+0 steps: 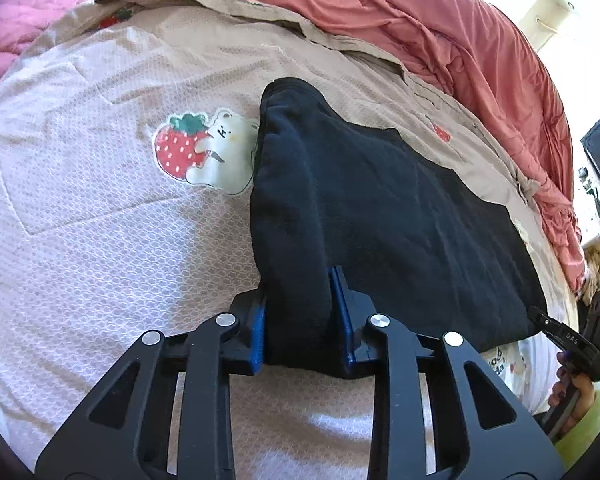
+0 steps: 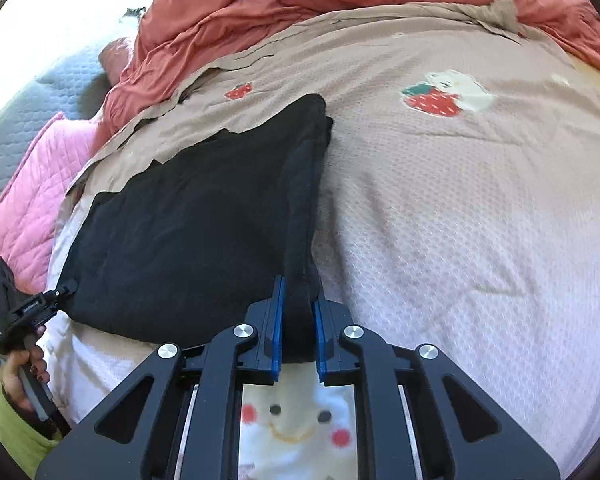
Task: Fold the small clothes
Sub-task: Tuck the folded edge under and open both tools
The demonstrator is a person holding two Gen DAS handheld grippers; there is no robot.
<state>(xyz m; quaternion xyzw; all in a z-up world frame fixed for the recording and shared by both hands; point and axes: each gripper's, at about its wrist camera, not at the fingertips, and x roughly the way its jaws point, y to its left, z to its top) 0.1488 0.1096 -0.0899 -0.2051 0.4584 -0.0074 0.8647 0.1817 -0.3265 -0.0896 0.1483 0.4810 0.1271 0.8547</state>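
Left wrist view: left gripper (image 1: 303, 316) clenched on a near corner of the black garment (image 1: 380, 216), which lies on the strawberry-print blanket (image 1: 100, 200), right of its bear patch (image 1: 204, 148). Right gripper (image 2: 298, 328) pinches the other near corner. Risk: thick bunched cloth slipping from the blue pads (image 1: 258, 332), skewing the fold. Long axis seems to run away from both grippers toward the red duvet (image 1: 440, 28).

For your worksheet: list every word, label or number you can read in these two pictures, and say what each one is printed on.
"DAS": on the right gripper, seen from the left wrist view.
Dark lettering on the white printed cloth beside the black garment: cut off, not readable.
Small label on the left gripper, right wrist view: too blurred to read.
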